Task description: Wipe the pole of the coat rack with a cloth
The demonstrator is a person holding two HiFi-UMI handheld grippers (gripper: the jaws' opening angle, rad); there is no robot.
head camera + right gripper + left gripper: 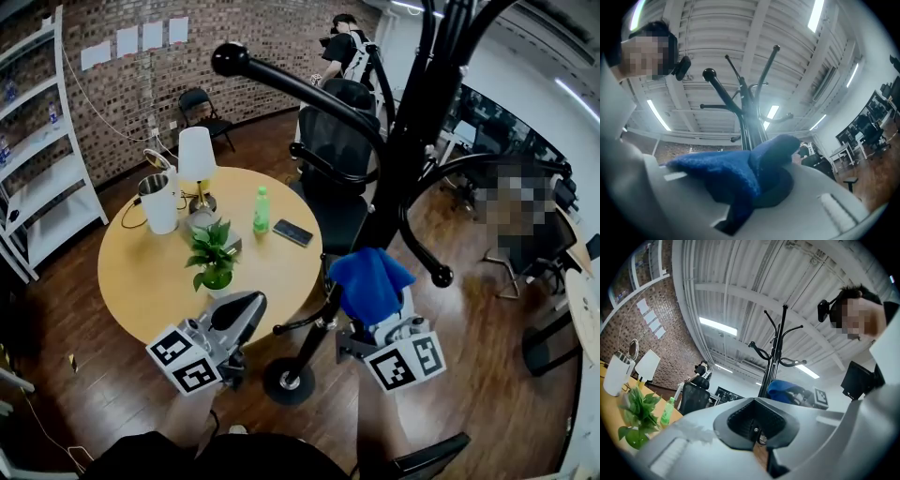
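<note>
– Where is the cloth [368, 281]?

– It is low down, just beside the pole [394, 169] of the coat rack, on its right side. The right gripper [757, 194] has its jaws pinched on it, and the blue cloth bunches up over the tips.

– Is it touching the pole?

– It looks very close, but no view shows for sure that it touches.

– And the other gripper?

– The left gripper [246, 309] is on the left side of the pole, low, near the round base [288, 380]. Its jaws are together and nothing is between them.

– So what step is this?

– Most likely the wiping itself, or the moment just before it – the cloth is up against the low part of the pole.

– What does the next move need?

– The person would have to press the cloth flat on the pole and slide it along, up or down. The hooks stick out higher on the pole, so the cloth has to go around them. The left gripper could steady the pole so the rack does not tip.
</note>
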